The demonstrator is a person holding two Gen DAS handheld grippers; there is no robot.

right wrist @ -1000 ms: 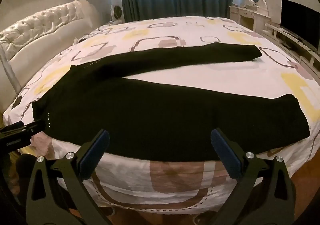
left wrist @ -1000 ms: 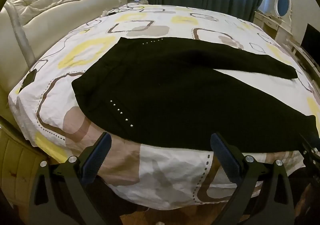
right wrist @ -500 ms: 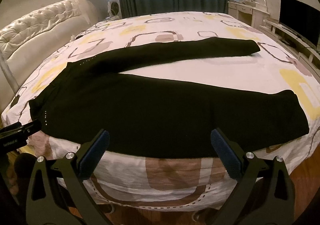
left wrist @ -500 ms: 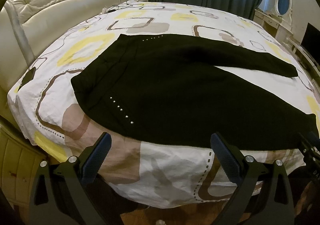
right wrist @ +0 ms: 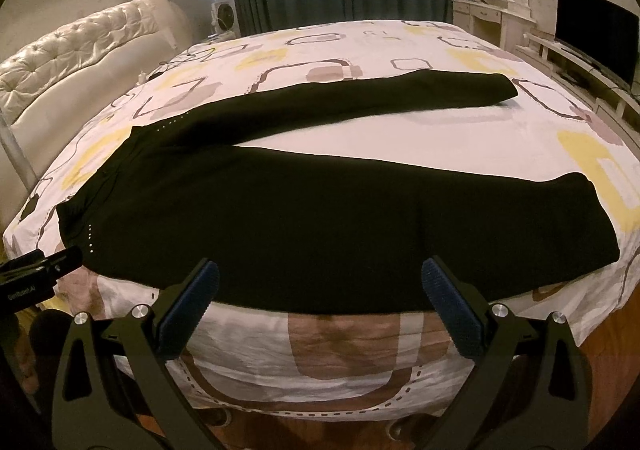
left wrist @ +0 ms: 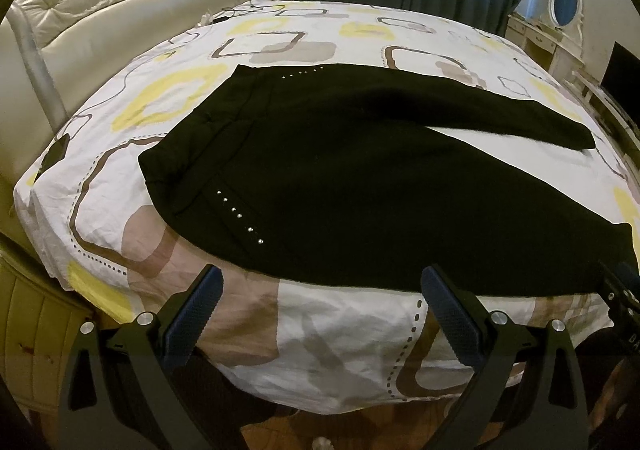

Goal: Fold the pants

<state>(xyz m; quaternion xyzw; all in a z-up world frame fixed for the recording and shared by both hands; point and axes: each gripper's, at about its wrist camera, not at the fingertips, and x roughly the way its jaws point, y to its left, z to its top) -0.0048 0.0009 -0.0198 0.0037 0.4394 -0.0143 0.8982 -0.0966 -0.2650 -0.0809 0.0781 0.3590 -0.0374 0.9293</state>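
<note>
Both tongs, left [left wrist: 318,282] and right [right wrist: 319,276], have risen, released, before black pants [right wrist: 320,218]; "GenRobot.AI" readable.

The bed [left wrist: 344,334] runs out of view past the right edge of the left wrist view. There only a sliver of the right gripper [left wrist: 622,286] shows beside the black pants [left wrist: 360,190], jaws unseen. Both lenses darken the corners.

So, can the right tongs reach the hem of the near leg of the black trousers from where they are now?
Probably yes: the right tongs are open, and the near hem lies flat with nothing on it.
</note>
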